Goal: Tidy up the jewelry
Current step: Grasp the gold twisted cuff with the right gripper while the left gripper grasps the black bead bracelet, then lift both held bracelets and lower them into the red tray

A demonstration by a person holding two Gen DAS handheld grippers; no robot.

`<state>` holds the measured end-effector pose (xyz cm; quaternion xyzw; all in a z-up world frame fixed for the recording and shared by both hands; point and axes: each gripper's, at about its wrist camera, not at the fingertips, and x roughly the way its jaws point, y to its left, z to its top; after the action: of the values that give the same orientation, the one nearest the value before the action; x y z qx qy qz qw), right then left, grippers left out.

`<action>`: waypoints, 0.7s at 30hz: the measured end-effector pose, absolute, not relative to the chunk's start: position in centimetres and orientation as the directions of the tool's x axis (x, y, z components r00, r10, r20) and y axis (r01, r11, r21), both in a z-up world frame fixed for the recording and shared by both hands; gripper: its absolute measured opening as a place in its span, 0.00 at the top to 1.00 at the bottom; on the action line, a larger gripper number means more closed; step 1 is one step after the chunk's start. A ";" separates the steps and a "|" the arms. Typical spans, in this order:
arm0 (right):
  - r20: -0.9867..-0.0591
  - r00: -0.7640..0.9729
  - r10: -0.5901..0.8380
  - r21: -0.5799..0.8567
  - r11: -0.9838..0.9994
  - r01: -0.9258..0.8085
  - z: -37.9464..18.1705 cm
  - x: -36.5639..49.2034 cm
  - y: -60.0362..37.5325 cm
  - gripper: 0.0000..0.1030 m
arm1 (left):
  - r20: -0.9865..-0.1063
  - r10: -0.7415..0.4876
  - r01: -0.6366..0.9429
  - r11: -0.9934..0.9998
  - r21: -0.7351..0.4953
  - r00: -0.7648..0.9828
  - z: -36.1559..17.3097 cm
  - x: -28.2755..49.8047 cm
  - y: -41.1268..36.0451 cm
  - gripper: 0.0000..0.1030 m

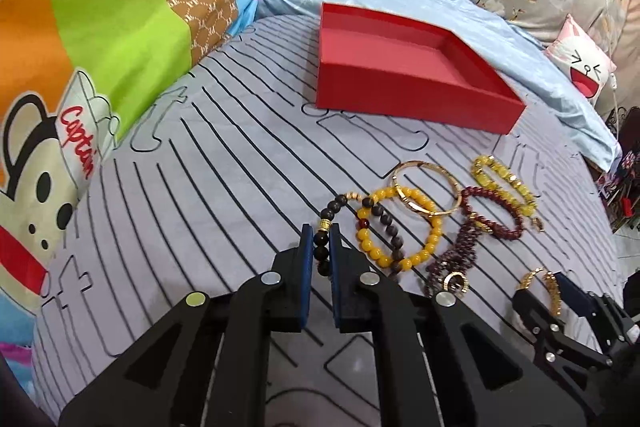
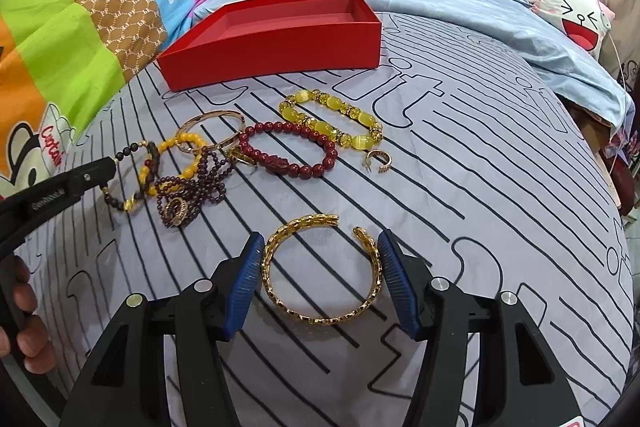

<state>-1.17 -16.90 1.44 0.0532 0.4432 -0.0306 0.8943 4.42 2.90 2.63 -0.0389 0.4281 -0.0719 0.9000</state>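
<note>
An empty red box (image 1: 404, 67) (image 2: 276, 35) sits at the far side of the striped bedsheet. My left gripper (image 1: 321, 233) is shut on the dark bead bracelet (image 1: 325, 247), which lies in a pile with a yellow bead bracelet (image 1: 400, 227), a gold bangle (image 1: 426, 193) and a purple bead strand (image 1: 456, 259). My right gripper (image 2: 320, 247) is open, its pads either side of a gold chain cuff (image 2: 320, 275) lying on the sheet. A dark red bracelet (image 2: 292, 151), a yellow stone bracelet (image 2: 332, 119) and a small gold ring (image 2: 378, 161) lie beyond.
A cartoon-print quilt (image 1: 100, 47) is heaped on the left. A light blue sheet (image 2: 500, 15) and a pink face cushion (image 2: 576, 19) lie behind and right of the box. The bed edge drops off at the right.
</note>
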 end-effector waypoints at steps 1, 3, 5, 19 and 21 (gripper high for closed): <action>-0.793 0.609 -0.004 0.072 0.992 0.100 1.7 -1.4 -17.0 0.45 | -0.762 -0.171 0.100 0.985 -0.139 0.625 3.0 4.2 3.0 0.93; -0.790 0.613 0.001 0.076 0.992 0.096 2.3 -1.5 -17.1 0.45 | -0.756 -0.185 0.114 0.983 -0.146 0.628 4.0 3.8 3.0 0.93; -0.787 0.617 0.007 0.083 0.992 0.095 2.8 -1.6 -17.3 0.45 | -0.748 -0.201 0.134 0.980 -0.149 0.633 5.1 3.5 2.8 0.93; -0.731 0.680 0.057 0.116 0.992 0.041 8.6 4.9 -19.8 0.45 | -0.650 -0.307 0.249 0.951 -0.183 0.695 13.5 9.0 0.7 0.93; -0.718 0.690 0.086 0.145 0.989 0.028 9.6 7.3 -20.5 0.45 | -0.634 -0.315 0.265 0.948 -0.176 0.706 14.4 10.9 0.1 0.93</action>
<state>7.28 -20.50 9.61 0.0725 0.3931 0.0160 0.9165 10.91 0.14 14.42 -0.0357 0.3493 -0.1573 0.9230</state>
